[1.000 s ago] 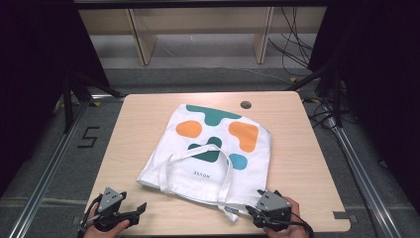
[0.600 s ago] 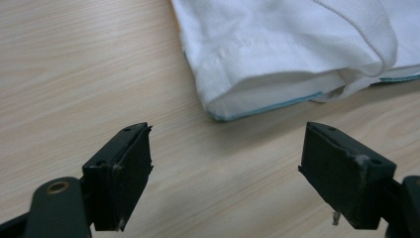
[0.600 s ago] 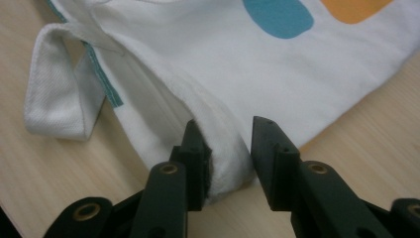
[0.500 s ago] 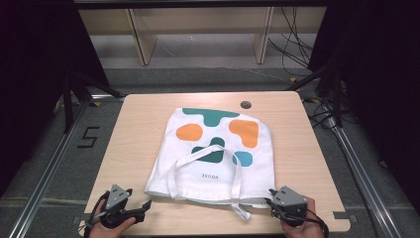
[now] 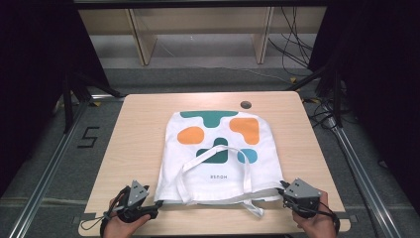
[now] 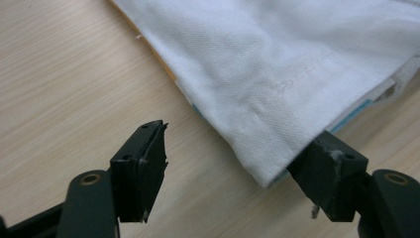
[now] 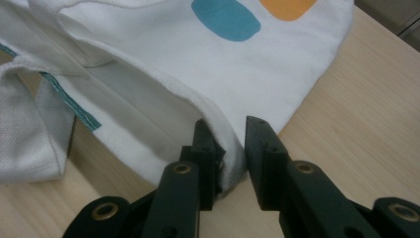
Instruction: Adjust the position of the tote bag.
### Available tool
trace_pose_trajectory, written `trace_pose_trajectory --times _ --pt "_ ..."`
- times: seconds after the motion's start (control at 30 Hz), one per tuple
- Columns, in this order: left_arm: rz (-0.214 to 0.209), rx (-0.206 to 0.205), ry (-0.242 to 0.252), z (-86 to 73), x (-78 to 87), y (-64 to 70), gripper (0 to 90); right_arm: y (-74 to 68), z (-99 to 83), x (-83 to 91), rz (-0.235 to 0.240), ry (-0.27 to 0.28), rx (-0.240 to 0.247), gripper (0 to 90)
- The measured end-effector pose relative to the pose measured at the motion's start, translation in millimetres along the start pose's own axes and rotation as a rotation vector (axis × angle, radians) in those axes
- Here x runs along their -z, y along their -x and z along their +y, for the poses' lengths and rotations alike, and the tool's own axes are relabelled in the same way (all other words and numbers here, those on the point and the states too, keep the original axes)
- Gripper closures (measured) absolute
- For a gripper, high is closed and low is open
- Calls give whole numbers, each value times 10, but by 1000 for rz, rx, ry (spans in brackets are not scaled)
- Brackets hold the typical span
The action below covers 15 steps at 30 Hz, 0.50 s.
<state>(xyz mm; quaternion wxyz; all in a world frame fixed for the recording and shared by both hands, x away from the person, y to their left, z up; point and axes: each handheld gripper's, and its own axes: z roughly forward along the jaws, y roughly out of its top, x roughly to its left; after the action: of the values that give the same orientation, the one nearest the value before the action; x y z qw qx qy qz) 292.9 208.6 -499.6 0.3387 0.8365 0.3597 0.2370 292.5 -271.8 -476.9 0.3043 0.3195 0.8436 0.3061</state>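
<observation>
White tote bag (image 5: 218, 153) w/ green, orange & blue blobs lies flat mid-table (image 5: 133, 134), open hem toward me, its handles (image 5: 218, 193) looped over the near part and one trailing off the hem near the table edge. My right gripper (image 5: 286, 191) sits at the bag's near right corner, jaws a little apart w/ the hem corner between them, cloth against one jaw, not pinched tight; my left gripper (image 5: 154, 208) is at the near left corner, jaws wide apart, that corner of the cloth just touching one jaw, the other jaw over bare wood.
</observation>
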Motion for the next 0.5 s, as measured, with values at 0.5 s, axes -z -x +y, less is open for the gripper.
trace_pose_trajectory --times 0.5 --pt "16 -92 -37 240 -299 73 523 112 -66 -111 3 -30 -22 686"
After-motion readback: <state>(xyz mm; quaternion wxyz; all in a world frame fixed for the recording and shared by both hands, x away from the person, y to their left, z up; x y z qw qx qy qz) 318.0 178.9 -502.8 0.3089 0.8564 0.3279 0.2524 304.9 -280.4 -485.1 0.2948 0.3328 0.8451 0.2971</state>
